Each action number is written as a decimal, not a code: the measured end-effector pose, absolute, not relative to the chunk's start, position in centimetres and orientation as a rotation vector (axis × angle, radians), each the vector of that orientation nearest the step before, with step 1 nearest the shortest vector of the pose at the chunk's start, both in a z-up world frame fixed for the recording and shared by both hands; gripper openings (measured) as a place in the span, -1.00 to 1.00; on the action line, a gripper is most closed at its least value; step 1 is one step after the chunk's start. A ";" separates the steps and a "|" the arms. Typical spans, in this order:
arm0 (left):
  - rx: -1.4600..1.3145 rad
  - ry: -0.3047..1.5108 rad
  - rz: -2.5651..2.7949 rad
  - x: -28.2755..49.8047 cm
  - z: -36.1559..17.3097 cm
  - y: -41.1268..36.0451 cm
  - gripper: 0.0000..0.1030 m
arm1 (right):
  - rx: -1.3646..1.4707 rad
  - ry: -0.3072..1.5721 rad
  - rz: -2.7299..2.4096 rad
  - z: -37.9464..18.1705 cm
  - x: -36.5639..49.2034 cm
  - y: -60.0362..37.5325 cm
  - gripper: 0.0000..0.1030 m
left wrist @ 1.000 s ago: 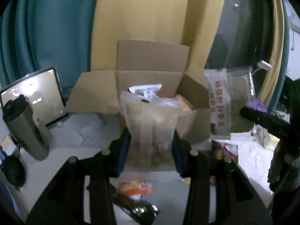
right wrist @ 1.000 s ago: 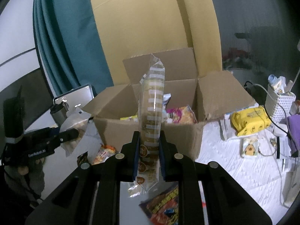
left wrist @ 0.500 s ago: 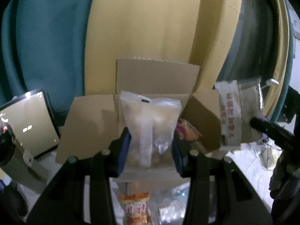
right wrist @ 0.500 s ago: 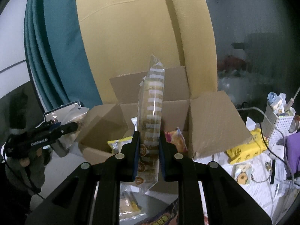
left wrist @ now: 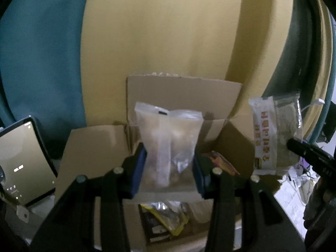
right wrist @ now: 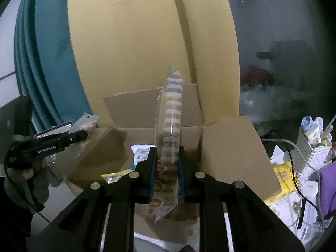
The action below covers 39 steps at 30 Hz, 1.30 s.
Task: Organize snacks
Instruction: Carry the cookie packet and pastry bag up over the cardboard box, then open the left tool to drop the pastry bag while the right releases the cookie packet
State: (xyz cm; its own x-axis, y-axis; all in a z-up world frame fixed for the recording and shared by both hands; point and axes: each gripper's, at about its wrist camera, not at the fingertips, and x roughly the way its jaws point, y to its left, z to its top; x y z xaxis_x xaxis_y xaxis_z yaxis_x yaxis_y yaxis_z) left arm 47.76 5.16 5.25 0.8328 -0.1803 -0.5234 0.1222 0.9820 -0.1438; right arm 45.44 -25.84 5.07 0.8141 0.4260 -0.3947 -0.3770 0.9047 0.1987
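The left gripper has its jaws clamped on the lower half of a clear snack pouch, which stands upright between the blue pads. The right gripper has its jaws drawn narrow on a striped snack pack, gripped edge-on so it rises like a thin blade.

Both packs hang just ahead of and above the open cardboard box, so the step in hand looks like dropping them in. To do it well, carry each pack past the near wall before letting go, and lower it until its bottom seam is close to the snacks already inside; released high, a light film pack could catch a flap and slide out. Place one pack, then the other, so the two do not collide.

The pouch is soft, crinkled transparent film with a ribbed seam down its middle and pale lumps inside; it will sag. The striped pack is long, flat and glossy, stiffer along its length. The box is matt brown corrugated board, its flaps splayed outward.
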 end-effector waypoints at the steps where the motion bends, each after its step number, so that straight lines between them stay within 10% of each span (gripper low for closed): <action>1: -0.111 0.573 -0.160 48.3 5.1 5.3 -0.17 | 0.112 0.454 0.424 4.9 46.0 -25.7 -0.61; 12: -0.208 0.652 -0.132 52.9 3.2 6.9 0.01 | 0.092 0.519 0.350 3.4 50.0 -24.6 -0.61; 16: -0.225 0.633 -0.141 52.1 3.3 7.3 0.51 | 0.086 0.535 0.315 3.3 50.5 -24.3 -0.59; 39: -0.168 0.584 -0.237 39.8 5.8 1.7 0.52 | 0.109 0.494 0.358 5.3 42.1 -26.7 -0.46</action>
